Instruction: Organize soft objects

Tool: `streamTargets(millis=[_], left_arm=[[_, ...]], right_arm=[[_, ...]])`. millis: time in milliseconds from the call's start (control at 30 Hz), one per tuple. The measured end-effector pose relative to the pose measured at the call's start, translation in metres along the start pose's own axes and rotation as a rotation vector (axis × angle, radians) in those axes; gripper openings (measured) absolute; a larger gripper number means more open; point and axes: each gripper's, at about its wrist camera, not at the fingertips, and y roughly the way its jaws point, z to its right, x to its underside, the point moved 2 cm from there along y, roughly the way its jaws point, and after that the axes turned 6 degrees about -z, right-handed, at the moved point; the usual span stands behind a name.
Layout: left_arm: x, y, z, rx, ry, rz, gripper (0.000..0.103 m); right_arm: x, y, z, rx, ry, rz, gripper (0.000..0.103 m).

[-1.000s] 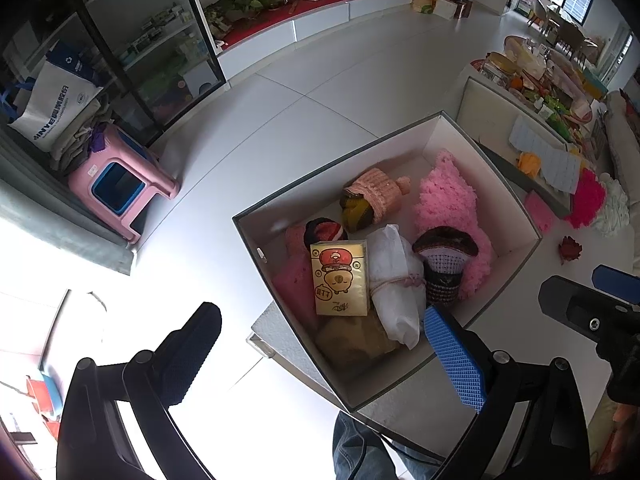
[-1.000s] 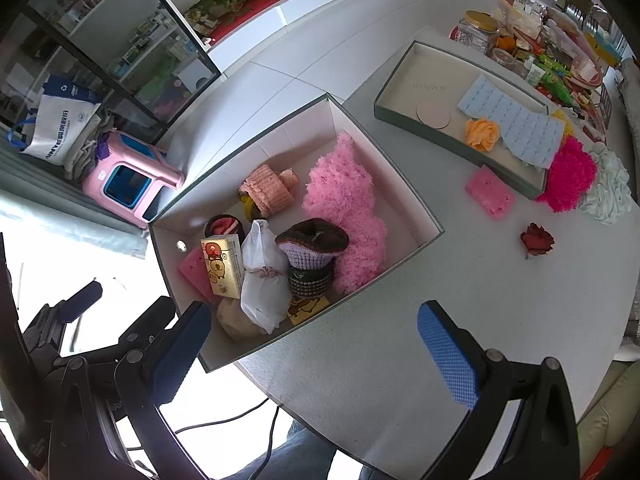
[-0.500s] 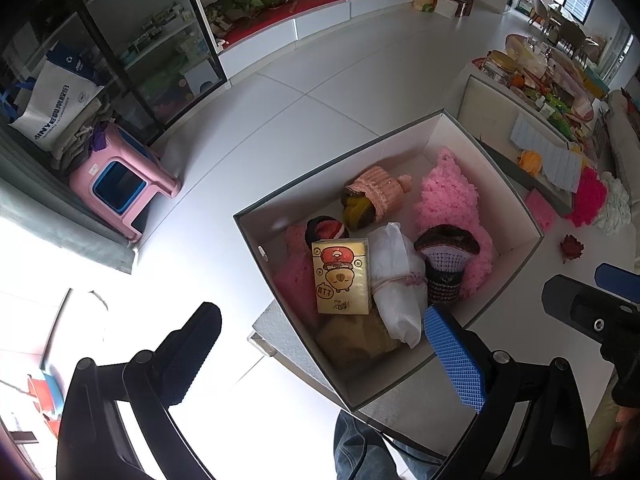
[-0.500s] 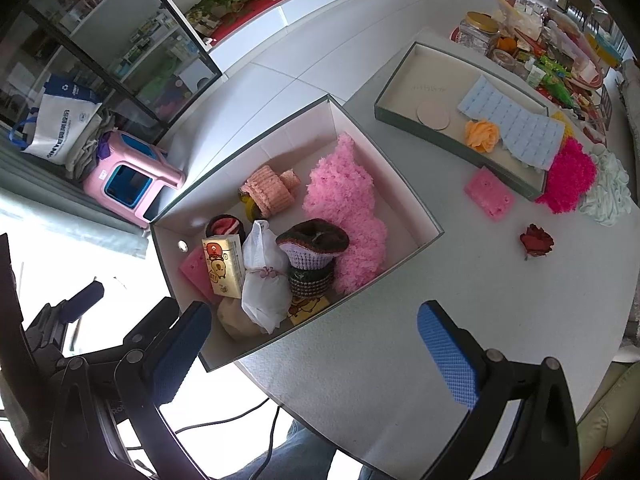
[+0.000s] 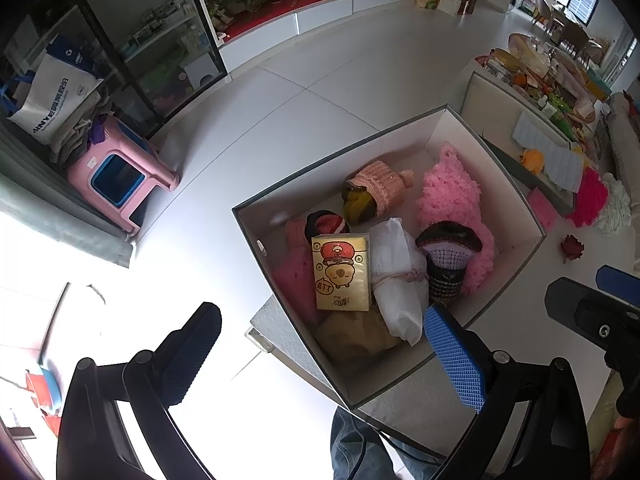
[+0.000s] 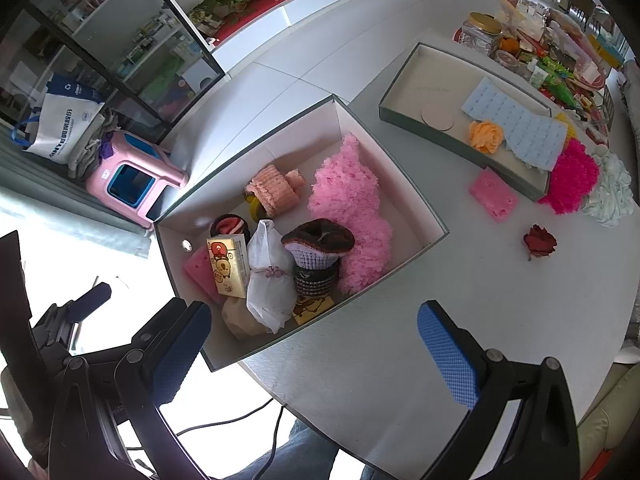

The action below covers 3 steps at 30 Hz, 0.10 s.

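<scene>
An open grey box (image 6: 424,216) (image 5: 256,236) on the round table holds soft things: a fluffy pink yarn piece (image 6: 352,208) (image 5: 452,196), a pink knitted hat (image 6: 276,192), a white tied bag (image 6: 268,280) (image 5: 396,276), a dark knitted cap (image 6: 320,244) and a yellow tissue pack (image 6: 228,264) (image 5: 340,272). Loose on the table are a pink sponge (image 6: 494,198), a red rose (image 6: 540,242), a magenta pompom (image 6: 572,178) and a white ruffled piece (image 6: 610,192). My left gripper (image 5: 320,352) and right gripper (image 6: 316,344) are open and empty, above the box's near end.
A shallow lid tray (image 6: 404,118) holds an orange flower (image 6: 486,136), a blue dotted sheet (image 6: 520,124) and a round coaster (image 6: 438,118). Jars and snacks crowd the table's far side (image 6: 520,48). A pink stool (image 6: 136,180) stands on the floor to the left.
</scene>
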Motion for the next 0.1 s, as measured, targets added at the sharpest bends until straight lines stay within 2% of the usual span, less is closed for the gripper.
streamTargets(millis=[100], left_arm=[[-0.0002, -0.0007, -0.0014, 0.001, -0.005, 0.006, 0.102]], right_arm=[[0.0001, 0.0003, -0.0009, 0.0, -0.003, -0.003, 0.103]])
